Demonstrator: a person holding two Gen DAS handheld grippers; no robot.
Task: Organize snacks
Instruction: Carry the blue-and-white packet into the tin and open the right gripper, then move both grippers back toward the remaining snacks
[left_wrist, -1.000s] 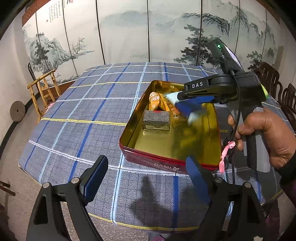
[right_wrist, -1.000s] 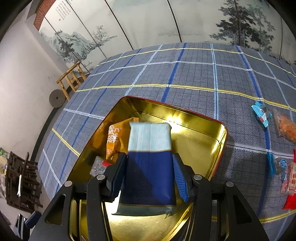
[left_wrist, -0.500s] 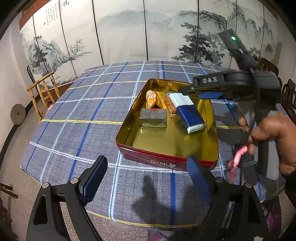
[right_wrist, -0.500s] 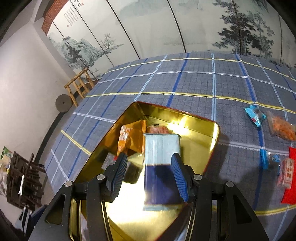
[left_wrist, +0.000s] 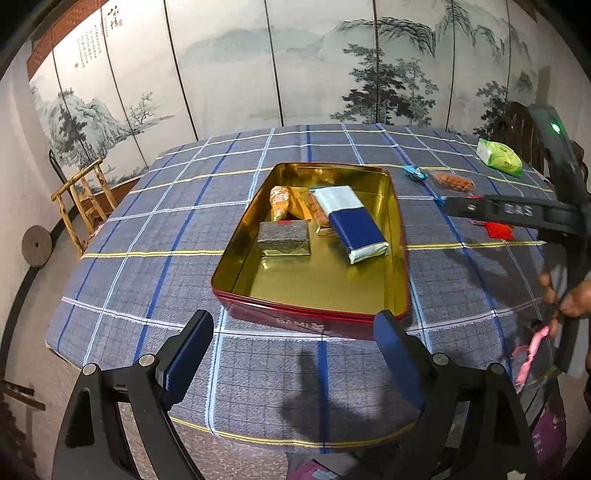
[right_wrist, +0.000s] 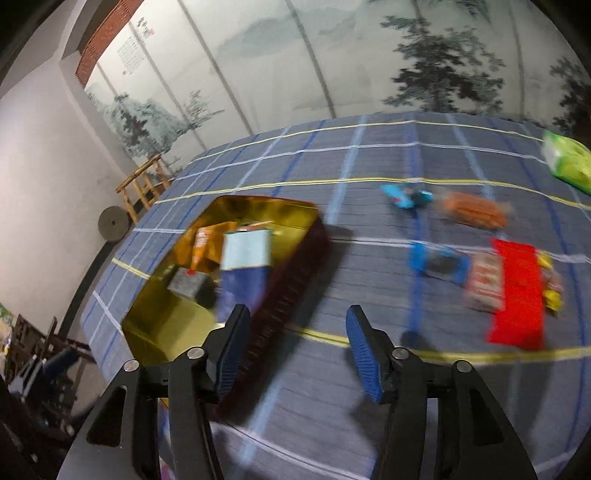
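The blue-and-silver foil snack packet (left_wrist: 349, 223) lies inside the open gold-lined red tin (left_wrist: 321, 317) on the checked-cloth table (left_wrist: 147, 229) (beside a grey block and orange packets). The right gripper (right_wrist: 295, 345) has just been opening, its fingers parted over the cloth with nothing between them. The left gripper (left_wrist: 295, 354) holds its fingers wide apart and empty before the tin.

Painted screen (left_wrist: 295, 66), wooden chair (left_wrist: 83, 199), plaid tablecloth (left_wrist: 155, 229)

My right gripper (right_wrist: 295, 347), which clamped the blue-and-white packet (left_wrist: 349, 223) a second ago, is now off to the right of the tin (left_wrist: 229, 260), its jaws just opened and empty; the packet lies inside the tin.
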